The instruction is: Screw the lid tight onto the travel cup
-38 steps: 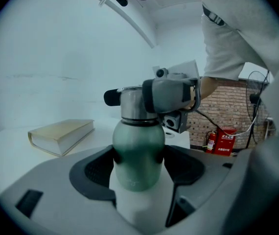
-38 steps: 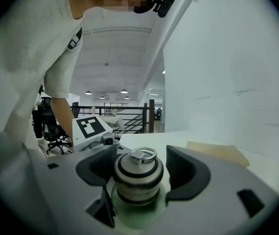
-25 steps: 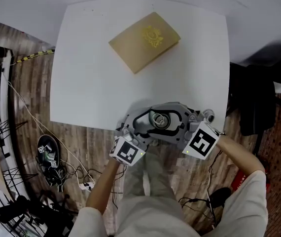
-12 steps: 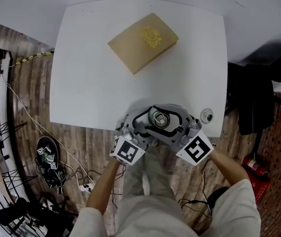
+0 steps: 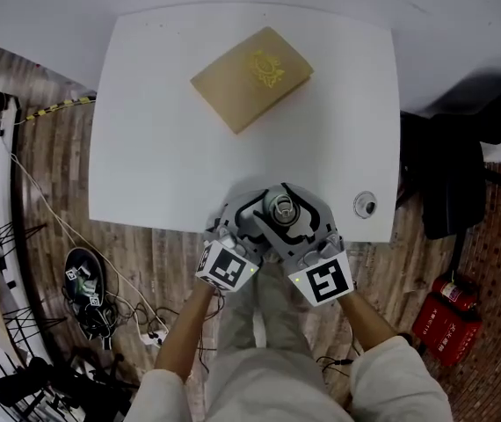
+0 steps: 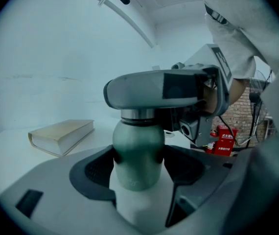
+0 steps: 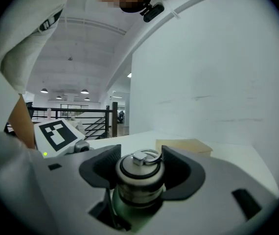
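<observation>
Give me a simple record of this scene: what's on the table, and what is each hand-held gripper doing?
table: white, seen from above
travel cup: green body, upright, by the table's near edge
lid: metal, with a ring, sitting on the cup's top
left hand-held gripper: shut on the travel cup's body
right hand-held gripper: shut on the lid
book: tan, closed, lying flat at the far side
small round item: near the table's right edge, too small to identify

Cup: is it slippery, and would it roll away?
Probably slippery: the cup looks like smooth, rounded metal. Likely stiff too, since it shows no dent where it is squeezed. Being round, with a round lid, it would probably roll if laid on its side.
</observation>
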`<state>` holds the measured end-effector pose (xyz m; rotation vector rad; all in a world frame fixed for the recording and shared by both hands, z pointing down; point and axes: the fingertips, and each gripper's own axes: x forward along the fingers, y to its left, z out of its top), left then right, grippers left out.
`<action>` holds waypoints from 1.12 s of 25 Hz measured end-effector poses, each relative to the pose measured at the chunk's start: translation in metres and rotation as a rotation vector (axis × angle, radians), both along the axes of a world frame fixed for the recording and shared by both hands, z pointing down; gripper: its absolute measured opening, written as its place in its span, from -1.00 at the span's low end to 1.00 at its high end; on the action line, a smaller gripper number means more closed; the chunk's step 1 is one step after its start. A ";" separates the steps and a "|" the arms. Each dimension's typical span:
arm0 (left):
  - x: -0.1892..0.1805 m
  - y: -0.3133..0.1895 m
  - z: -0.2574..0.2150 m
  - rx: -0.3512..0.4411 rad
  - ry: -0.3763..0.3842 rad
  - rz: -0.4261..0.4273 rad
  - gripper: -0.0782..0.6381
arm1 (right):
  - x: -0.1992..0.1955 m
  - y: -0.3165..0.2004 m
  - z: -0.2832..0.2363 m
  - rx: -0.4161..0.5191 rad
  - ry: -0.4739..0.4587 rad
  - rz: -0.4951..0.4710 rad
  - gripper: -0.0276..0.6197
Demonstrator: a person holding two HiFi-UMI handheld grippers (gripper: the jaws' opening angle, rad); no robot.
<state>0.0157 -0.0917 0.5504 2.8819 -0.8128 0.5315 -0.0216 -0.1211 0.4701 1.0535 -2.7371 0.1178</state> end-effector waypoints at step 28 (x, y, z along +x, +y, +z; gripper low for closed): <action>0.001 0.000 -0.002 0.000 0.006 -0.008 0.11 | 0.009 0.007 -0.004 -0.076 -0.109 -0.158 0.15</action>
